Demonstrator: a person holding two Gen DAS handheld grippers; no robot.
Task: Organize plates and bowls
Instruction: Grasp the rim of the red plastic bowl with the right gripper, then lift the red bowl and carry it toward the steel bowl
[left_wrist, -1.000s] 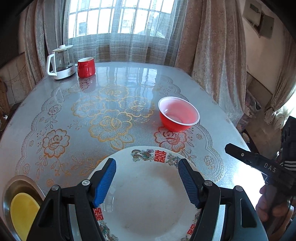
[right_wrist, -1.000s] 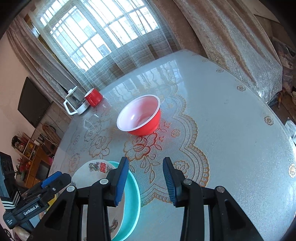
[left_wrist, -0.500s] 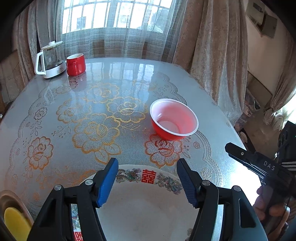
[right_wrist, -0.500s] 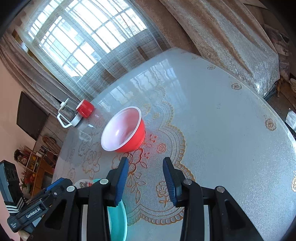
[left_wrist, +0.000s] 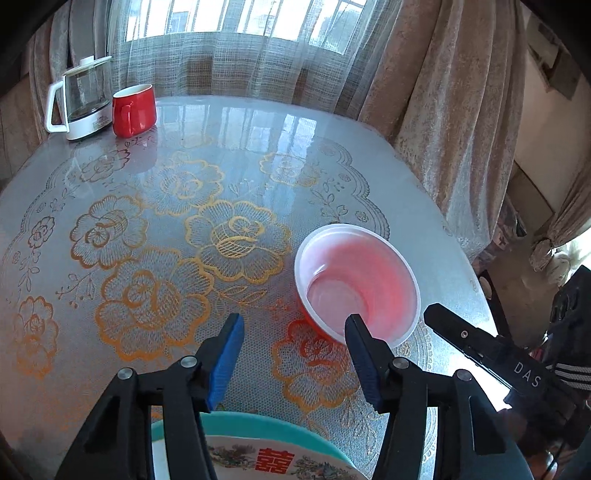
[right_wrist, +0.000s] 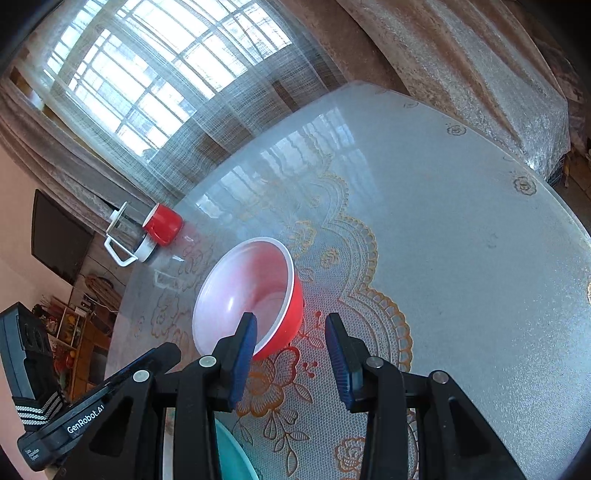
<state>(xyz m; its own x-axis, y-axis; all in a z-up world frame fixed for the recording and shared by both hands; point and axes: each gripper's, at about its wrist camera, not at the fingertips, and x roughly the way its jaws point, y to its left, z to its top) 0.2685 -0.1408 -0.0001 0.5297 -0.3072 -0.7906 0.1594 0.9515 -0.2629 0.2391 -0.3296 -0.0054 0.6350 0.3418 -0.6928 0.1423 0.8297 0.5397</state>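
A red bowl (left_wrist: 356, 284) with a white rim stands upright on the lace tablecloth. My left gripper (left_wrist: 293, 325) hovers just short of it. Its jaws are closing with nothing between them, and its right finger overlaps the bowl's near rim in the picture. My right gripper (right_wrist: 291, 325) is open and empty, with its left finger in front of the red bowl (right_wrist: 251, 288) near the rim. Behind the left gripper a white patterned plate (left_wrist: 273, 458) rests on a teal plate (left_wrist: 258, 424). The teal plate (right_wrist: 232, 454) also shows at the bottom of the right wrist view.
A glass kettle (left_wrist: 79, 99) and a red mug (left_wrist: 133, 109) stand at the table's far left by the window. The table edge (left_wrist: 461, 258) curves close to the bowl's right, with curtains beyond. A dark screen (right_wrist: 59, 240) hangs on the left wall.
Both grippers have moved forward across the table to the red bowl. The stacked plates have dropped to the bottom of both views. The left jaws have narrowed.
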